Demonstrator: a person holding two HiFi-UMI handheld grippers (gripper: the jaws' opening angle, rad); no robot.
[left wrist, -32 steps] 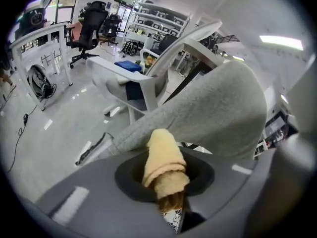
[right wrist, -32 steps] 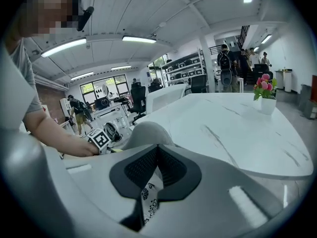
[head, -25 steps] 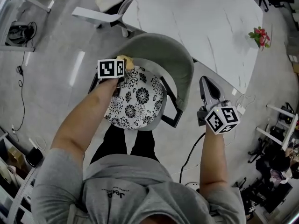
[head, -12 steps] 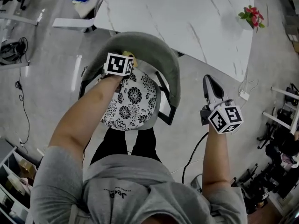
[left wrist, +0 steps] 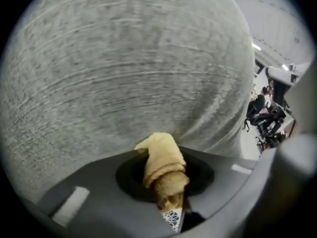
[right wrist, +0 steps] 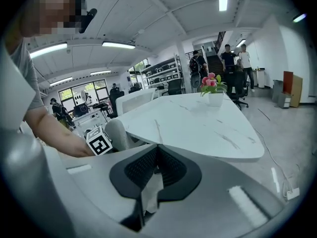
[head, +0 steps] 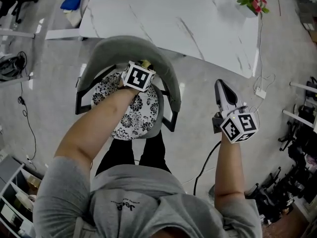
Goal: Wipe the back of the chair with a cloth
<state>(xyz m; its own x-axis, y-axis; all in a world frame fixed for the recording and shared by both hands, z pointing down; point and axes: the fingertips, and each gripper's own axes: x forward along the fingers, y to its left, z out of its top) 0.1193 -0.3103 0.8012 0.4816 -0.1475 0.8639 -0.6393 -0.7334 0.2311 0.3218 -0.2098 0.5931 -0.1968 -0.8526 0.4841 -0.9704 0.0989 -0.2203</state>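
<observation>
The white marble table (head: pixel 198 19) fills the top of the head view, as it did a second ago, and the grey chair (head: pixel 171 83) sits just below it at upper left of centre, its curved backrest (head: pixel 129 43) wrapping round the patterned seat cushion (head: pixel 131 120). Now here's the move: the left claw (head: pixel 144 64) has slid along the inside of that backrest, from the left end of the curve a second ago to roughly the middle now. That reads as one wiping stroke in progress, with the right-hand stretch of the curve apparently yet to be covered. In the left gripper view the backrest (left wrist: pixel 124 68) fills nearly the whole frame, so the left claw (left wrist: pixel 166 202) is right up against the fabric, pinching the yellow cloth (left wrist: pixel 161 162) tight with its bunched end poking towards the weave. The right claw (head: pixel 221 89) hangs out at right of centre over the bare floor (head: pixel 198 133), hardly shifted, taking no part; its own view shows the right claw (right wrist: pixel 156 165) pressed together on nothing.
</observation>
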